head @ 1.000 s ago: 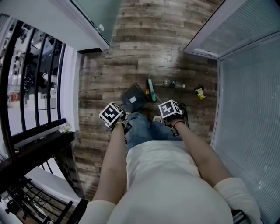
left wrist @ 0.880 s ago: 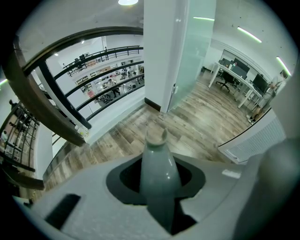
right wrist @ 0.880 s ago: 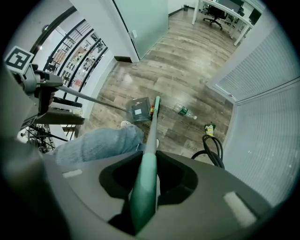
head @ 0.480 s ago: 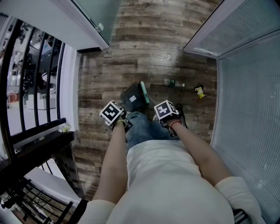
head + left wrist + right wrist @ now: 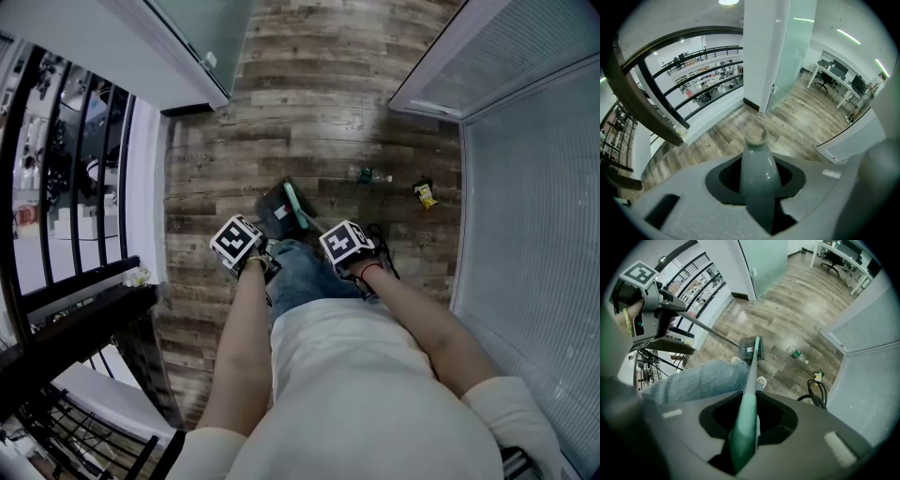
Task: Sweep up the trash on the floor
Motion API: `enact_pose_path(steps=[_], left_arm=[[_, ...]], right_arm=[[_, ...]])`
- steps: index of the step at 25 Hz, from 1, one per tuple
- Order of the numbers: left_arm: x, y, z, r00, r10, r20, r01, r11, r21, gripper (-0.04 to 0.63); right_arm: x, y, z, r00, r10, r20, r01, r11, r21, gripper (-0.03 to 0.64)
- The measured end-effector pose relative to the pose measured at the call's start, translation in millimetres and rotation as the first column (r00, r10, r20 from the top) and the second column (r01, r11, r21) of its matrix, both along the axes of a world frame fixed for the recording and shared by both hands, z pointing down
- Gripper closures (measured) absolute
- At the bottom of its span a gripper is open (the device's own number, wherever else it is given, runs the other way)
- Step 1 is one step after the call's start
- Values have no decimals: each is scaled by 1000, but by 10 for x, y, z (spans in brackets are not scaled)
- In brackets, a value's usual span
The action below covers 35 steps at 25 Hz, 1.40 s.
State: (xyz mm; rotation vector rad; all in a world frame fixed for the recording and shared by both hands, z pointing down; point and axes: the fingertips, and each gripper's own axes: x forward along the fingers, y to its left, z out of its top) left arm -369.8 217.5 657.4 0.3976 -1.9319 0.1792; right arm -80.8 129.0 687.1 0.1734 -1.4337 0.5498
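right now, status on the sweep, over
Left gripper shut on dustpan handle, right gripper shut on broom handle. Bottle and yellow wrapper unswept on floor, apart from dustpan. Black cable coiled beside wrapper.

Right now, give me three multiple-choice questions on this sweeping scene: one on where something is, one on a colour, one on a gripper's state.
1. Where is the bottle?
A. on the floor, between the dustpan and the wrapper
B. in a gripper
C. on a shoe

2. What colour is the broom handle?
A. red
B. green
C. black

3. The left gripper is:
A. open
B. shut on the bottle
C. shut on the dustpan handle

Answers:
1 A: the head view shows it lying between them.
2 B: it shows green in the right gripper view.
3 C: its jaws clamp the grey handle.
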Motion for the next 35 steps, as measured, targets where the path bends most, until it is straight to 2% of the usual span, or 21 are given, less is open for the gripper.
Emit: enact_pose_path(steps=[3,7,10,15,25,35], left_arm=[[16,19,-17,1000,1,0,-1,1000,-4,489],[14,39,-16,1000,1,-1,-1,1000,3,488],[17,30,-21,1000,21,-3,-21,1000,8,487],[40,-40,-28,996,86,-2,-86,996,10,486],[28,-4,-27,995,98,-8,-98,995,5,489],[72,49,-34,993,114,-7,-114,993,0,494]], right_arm=[[-35,139,-14,999,-42,22,43,999,-20,522],[-72,225,-55,991,-128,37,128,992,1,522],[-72,250,-74,990,-136,38,137,991,2,522],[-23,240,-132,994,-101,48,102,995,-24,522],[223,141,-273,995,-59,85,62,997,-40,522],[588,-40,-361,992,89,91,-85,995,-48,522]])
